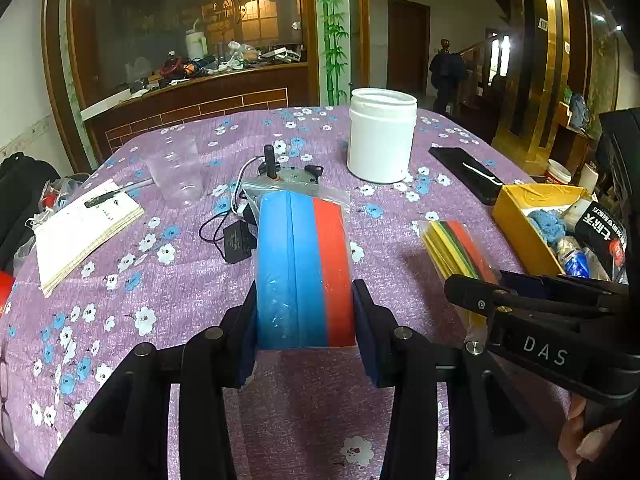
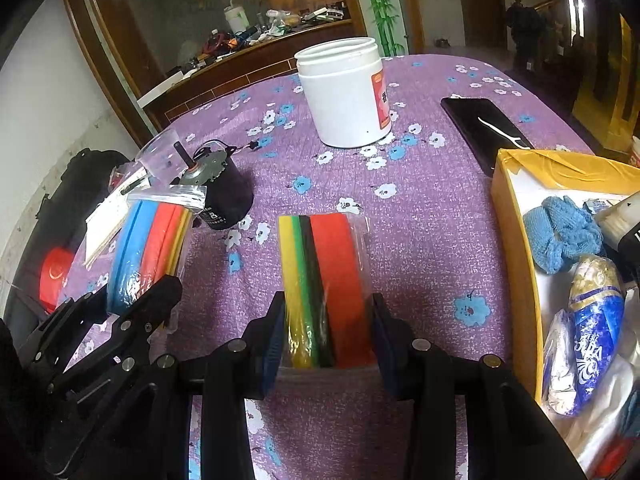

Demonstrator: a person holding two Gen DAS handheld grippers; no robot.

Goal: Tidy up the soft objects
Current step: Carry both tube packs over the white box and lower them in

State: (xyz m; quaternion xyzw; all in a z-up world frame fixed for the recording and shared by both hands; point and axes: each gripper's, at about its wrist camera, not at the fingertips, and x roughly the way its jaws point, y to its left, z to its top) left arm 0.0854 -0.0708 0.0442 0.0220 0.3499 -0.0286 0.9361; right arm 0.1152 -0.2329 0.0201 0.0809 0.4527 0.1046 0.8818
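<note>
My left gripper (image 1: 305, 322) has its jaws clamped on a bagged stack of blue and red foam sheets (image 1: 304, 264), held on edge above the purple floral tabletop (image 1: 180, 280). My right gripper (image 2: 327, 334) grips a second bagged foam stack, yellow, green, black and red (image 2: 320, 280), just left of the yellow box (image 2: 516, 240). The box's contents are cut off at the frame edge; I can make out a blue cloth (image 2: 560, 232). Behind the blue stack, a small motor (image 1: 288, 174) is partly hidden.
</note>
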